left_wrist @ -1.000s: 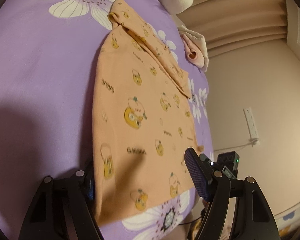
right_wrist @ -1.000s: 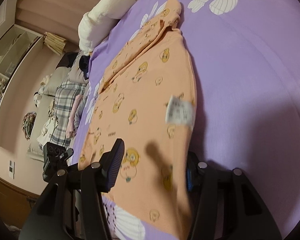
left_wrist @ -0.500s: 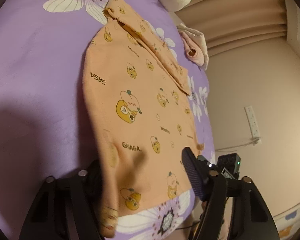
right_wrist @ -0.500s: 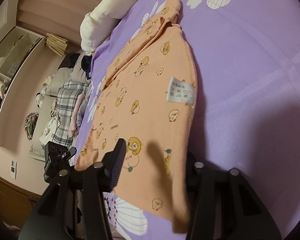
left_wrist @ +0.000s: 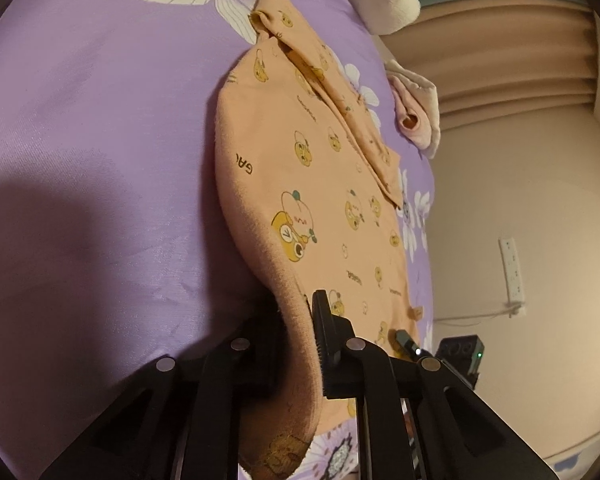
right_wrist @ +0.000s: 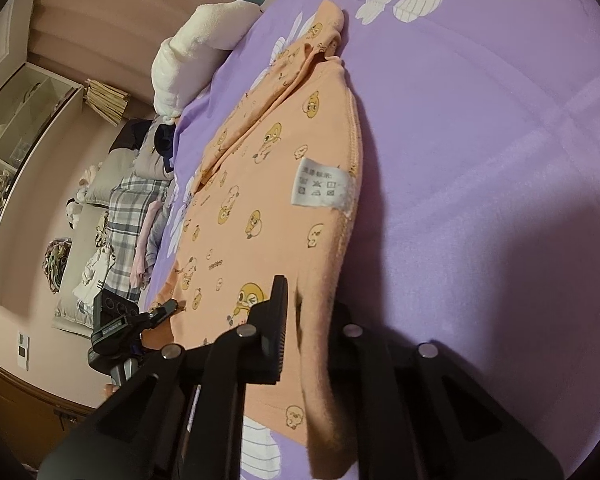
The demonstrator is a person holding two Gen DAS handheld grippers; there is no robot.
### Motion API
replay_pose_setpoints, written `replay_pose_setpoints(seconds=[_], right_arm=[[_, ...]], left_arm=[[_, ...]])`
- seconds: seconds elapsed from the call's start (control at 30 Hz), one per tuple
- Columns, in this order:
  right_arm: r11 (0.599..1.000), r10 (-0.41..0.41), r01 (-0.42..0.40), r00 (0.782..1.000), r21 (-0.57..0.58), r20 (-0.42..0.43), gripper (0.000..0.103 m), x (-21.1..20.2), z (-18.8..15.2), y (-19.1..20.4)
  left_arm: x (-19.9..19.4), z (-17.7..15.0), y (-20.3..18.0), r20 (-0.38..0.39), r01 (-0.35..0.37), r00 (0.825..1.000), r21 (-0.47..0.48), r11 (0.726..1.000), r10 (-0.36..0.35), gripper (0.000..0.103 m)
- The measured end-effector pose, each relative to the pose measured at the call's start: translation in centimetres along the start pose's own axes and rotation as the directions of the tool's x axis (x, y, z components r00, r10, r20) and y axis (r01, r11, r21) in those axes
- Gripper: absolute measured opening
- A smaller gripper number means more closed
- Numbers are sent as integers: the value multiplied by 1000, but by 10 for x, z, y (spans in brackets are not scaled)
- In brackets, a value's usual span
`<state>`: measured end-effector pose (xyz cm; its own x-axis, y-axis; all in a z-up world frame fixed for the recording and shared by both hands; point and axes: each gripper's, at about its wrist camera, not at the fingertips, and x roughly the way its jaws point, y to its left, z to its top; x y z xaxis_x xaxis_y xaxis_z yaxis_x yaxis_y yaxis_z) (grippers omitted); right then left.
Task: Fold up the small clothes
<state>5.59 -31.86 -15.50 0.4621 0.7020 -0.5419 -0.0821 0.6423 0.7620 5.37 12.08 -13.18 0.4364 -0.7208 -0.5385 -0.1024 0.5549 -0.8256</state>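
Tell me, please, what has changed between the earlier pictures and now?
Both tongs, left and right, are closing, each pinching an edge of the orange top that earlier lay flat between open fingers; the fabric now bunches upward. The purple bedspread and white pillow stayed put.

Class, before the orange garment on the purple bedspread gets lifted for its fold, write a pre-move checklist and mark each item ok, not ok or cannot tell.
1. Left hand-held gripper has the orange garment between its jaws, which are closing on one edge: ok.
2. Right hand-held gripper has the opposite edge, jaws closing: ok.
3. Only the garment is pinched, not the purple bedspread beneath: cannot tell.
4. Sleeve is folded in over the body: ok.
5. Care label shows on top, so the garment seems inside out: not ok.
6. Bedspread beside the garment is bare for laying the fold: ok.
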Motion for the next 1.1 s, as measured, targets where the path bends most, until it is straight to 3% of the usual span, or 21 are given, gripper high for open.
replay_pose_setpoints(seconds=[0.37, 0.47, 1.1], right_arm=[[997, 75, -74, 995, -15, 58, 9, -11, 4, 16], [996, 92, -90, 993, -25, 70, 8, -14, 6, 21], [990, 120, -111, 987, -86, 109, 7, -26, 7, 40]], left_arm=[[-10, 6, -26, 64, 42, 997, 99, 994, -49, 8], [-11, 7, -31, 71, 64, 995, 123, 990, -73, 0], [-16, 4, -44, 90, 96, 989, 181, 979, -114, 0]])
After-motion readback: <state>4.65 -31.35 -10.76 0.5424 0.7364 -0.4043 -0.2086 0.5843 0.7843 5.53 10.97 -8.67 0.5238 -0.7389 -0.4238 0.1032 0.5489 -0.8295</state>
